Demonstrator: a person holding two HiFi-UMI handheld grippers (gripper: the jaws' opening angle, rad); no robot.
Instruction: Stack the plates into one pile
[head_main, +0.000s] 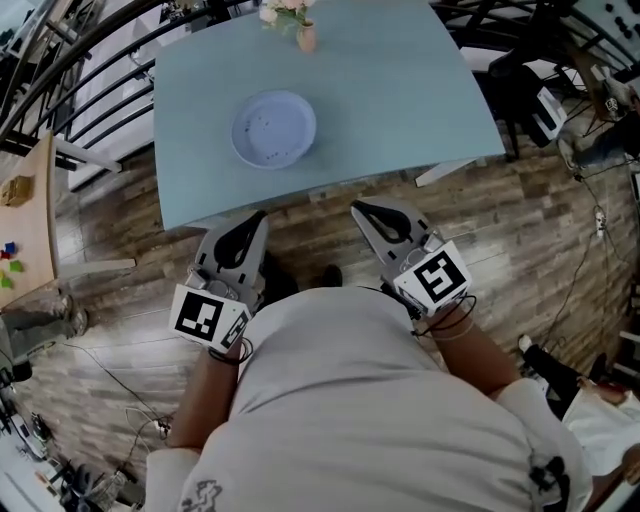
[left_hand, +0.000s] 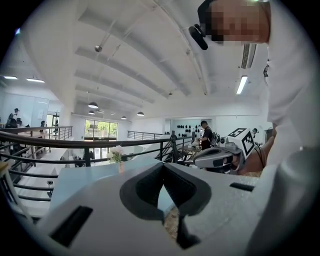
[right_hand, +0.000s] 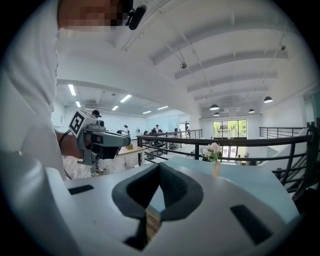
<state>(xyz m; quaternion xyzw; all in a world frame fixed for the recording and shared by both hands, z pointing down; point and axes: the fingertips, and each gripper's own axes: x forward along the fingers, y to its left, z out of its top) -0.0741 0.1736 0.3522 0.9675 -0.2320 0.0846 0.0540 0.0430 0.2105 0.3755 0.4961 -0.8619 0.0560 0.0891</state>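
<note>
Ahead of both grippers, past the near edge of the table, the round plate is lying flat with its hollow side facing up, so no side is longer. The left gripper and right gripper are pointing toward the table. Their jaws are pressing together and holding nothing.
</note>
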